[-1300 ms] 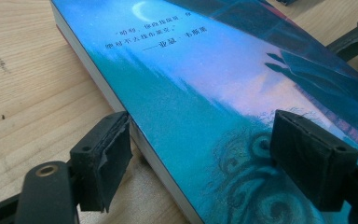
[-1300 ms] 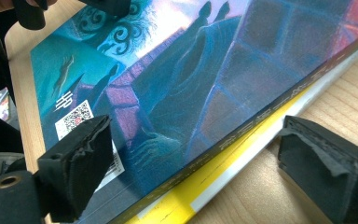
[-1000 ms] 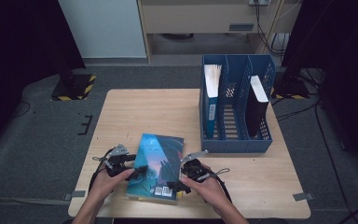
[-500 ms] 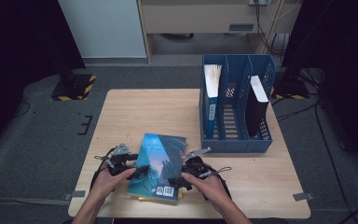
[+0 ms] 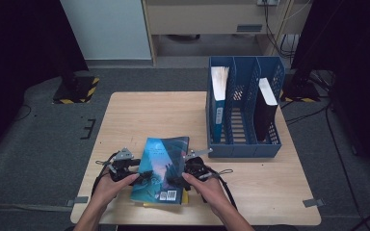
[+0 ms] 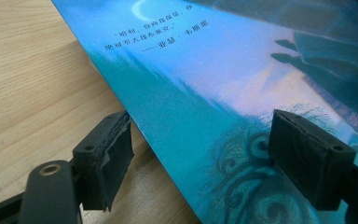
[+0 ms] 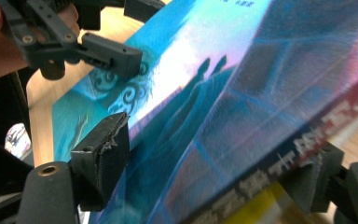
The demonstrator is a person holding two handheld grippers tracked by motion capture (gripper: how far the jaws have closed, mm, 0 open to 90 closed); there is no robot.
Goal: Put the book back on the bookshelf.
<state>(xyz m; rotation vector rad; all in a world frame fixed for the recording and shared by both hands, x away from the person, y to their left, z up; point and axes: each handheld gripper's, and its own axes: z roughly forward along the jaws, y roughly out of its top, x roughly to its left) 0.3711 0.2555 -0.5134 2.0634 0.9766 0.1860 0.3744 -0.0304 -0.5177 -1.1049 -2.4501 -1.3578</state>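
A blue book (image 5: 161, 168) is seen at the near edge of the tabletop (image 5: 149, 115), lying on something yellow (image 5: 185, 196).

The left gripper (image 5: 144, 175) is set over the book's left edge, jaws apart, one above the cover, one below; no pressing is seen.

The right gripper (image 5: 173, 181) is placed at the right edge; its jaws have just been closing with the book between them. A firm clamp cannot be told.

A blue file rack (image 5: 243, 113) stands well apart.
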